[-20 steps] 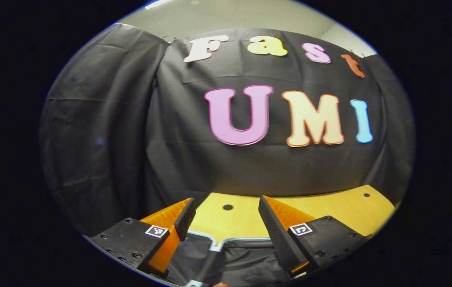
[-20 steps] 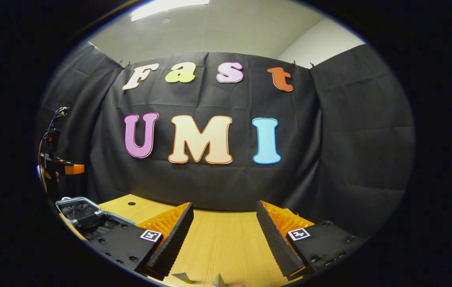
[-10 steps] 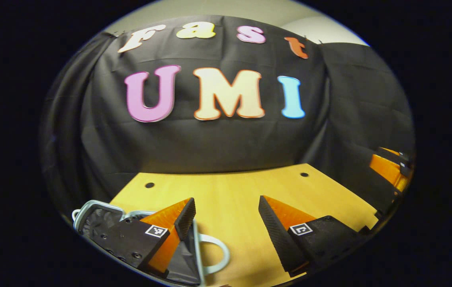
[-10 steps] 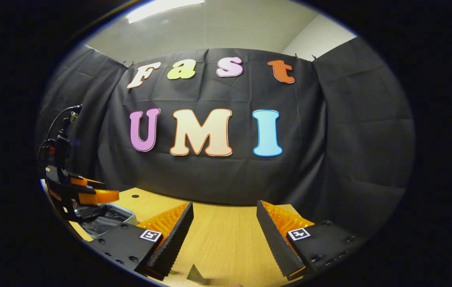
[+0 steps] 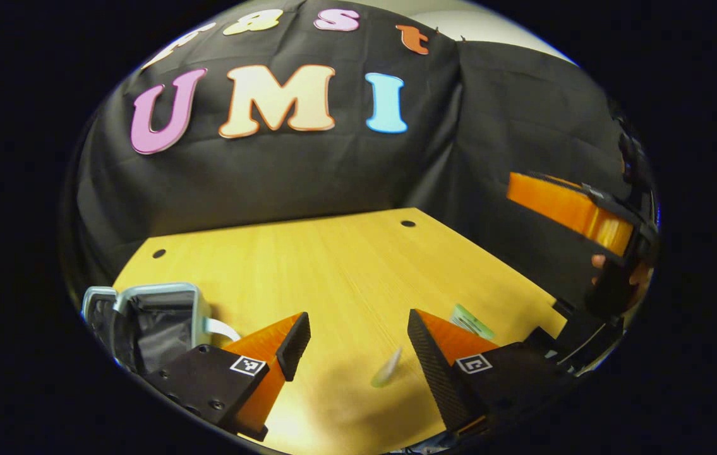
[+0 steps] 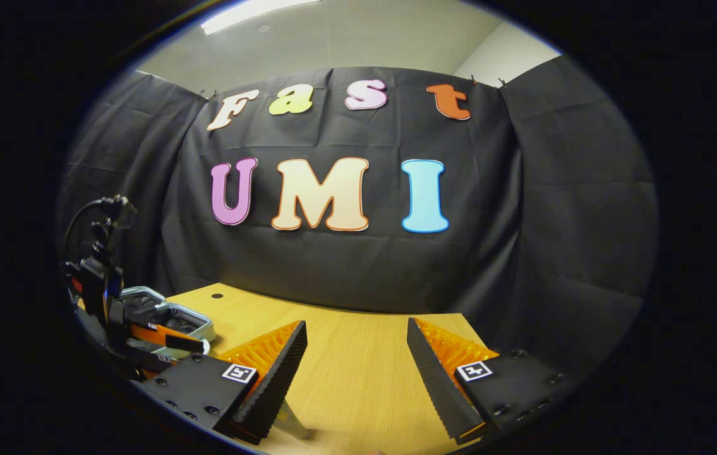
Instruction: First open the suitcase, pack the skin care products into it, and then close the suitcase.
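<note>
Suitcase (image 5: 143, 316) lies open at the far left of the surface (image 5: 307, 265), dark lining showing.

Left to right in the left gripper view: the suitcase, then the left tool (image 5: 352, 344) with fingers spread and nothing between them, a blurred pale item (image 5: 386, 368) just ahead of it, a small green packet (image 5: 472, 321), and the right tool (image 5: 576, 212) held high at the far right edge. In the right gripper view the right tool (image 6: 355, 357) is also spread and empty. Likely risk: these skin care items look thin and flat, so a tool could slide over one or push it away rather than pinch it.
</note>
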Demonstrator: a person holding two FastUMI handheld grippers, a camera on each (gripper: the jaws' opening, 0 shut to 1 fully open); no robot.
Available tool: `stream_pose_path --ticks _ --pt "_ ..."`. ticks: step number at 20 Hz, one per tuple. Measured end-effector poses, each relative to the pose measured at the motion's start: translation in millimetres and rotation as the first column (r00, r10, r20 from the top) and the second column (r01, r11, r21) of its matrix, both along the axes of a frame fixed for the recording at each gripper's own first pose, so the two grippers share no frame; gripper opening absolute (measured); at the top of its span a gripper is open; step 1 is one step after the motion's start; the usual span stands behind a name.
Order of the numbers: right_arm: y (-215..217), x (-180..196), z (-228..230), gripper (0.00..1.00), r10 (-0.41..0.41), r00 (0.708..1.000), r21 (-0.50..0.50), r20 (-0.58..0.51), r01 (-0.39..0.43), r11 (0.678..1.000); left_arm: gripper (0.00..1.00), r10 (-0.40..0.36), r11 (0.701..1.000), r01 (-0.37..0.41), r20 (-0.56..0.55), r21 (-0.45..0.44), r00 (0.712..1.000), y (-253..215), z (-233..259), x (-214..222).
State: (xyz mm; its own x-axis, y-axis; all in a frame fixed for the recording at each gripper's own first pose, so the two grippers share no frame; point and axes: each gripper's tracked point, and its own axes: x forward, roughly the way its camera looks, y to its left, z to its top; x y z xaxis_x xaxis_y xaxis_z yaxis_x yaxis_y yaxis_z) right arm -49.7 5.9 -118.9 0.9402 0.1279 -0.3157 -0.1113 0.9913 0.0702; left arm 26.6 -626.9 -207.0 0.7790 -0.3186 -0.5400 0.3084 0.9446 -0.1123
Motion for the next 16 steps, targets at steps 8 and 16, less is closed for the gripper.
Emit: stream_pose_path --ticks 8,16 --pt "4.1 -14.9 -13.5 0.99 0.047 0.998 -0.026 -0.032 -0.047 0.999 0.75 -0.024 1.0 0.022 -0.176 -0.014 0.984 -20.8 -73.8 -31.6" --pt "33.8 -43.4 -44.8 1.0 0.149 0.983 -0.016 -0.105 -0.152 0.988 0.16 -0.016 0.997 0.0 -0.224 -0.074 0.974 -27.6 -95.8 -28.9"
